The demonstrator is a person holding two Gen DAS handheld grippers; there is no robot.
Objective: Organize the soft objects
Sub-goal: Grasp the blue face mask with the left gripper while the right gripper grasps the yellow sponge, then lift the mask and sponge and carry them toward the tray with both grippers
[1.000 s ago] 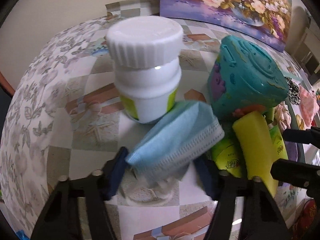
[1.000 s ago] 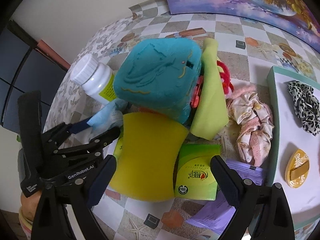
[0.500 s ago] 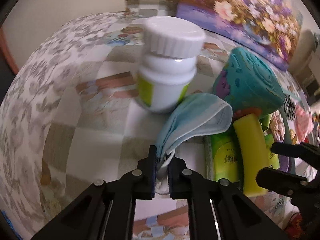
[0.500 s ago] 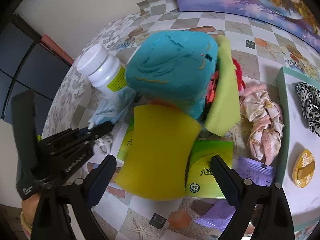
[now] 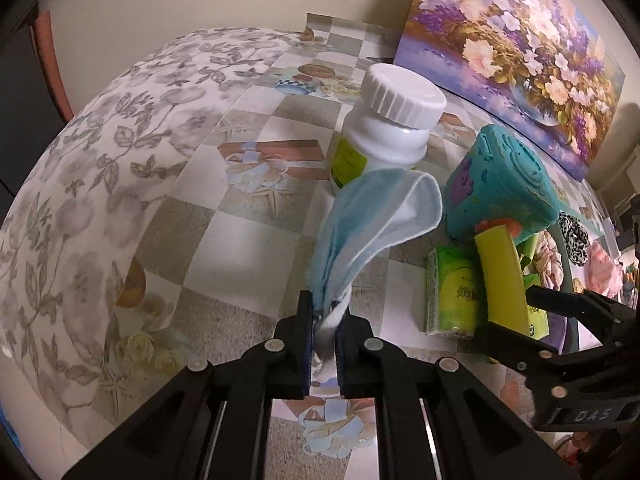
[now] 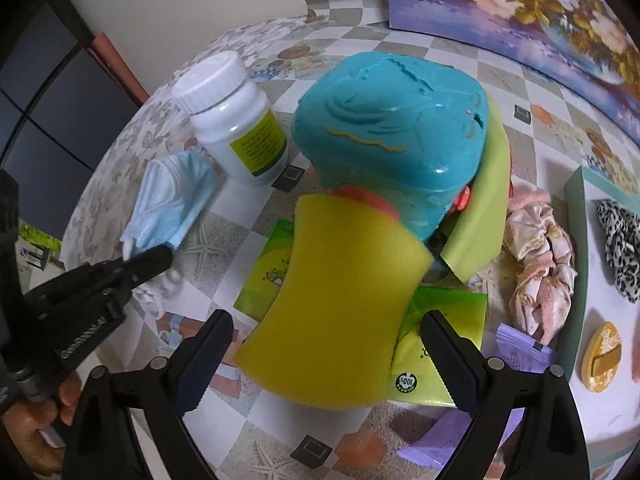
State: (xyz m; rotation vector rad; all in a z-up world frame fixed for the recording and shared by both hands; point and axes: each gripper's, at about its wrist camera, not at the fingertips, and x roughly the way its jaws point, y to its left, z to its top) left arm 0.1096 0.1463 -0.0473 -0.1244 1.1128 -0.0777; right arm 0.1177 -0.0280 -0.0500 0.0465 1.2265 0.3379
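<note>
My left gripper (image 5: 323,320) is shut on the edge of a light blue face mask (image 5: 372,220), which hangs from the jaws just above the table; both also show in the right wrist view, the gripper (image 6: 154,258) and the mask (image 6: 168,204). My right gripper (image 6: 324,344) is open, its jaws on either side of a yellow sponge (image 6: 340,304) that lies on green tissue packs (image 6: 440,344). The sponge (image 5: 500,276) leans under a teal toy box (image 6: 392,128). A green sponge (image 6: 484,200) stands against the box.
A white pill bottle (image 5: 384,132) stands behind the mask. A pink floral scrunchie (image 6: 540,256), purple packets (image 6: 516,352) and a teal tray (image 6: 576,208) with a leopard scrunchie (image 6: 620,240) lie on the right. A flower painting (image 5: 512,48) leans against the back wall.
My left gripper closed on the mask and has pulled it back and up, away from the bottle. My right gripper has moved closer over the yellow sponge, still open.
</note>
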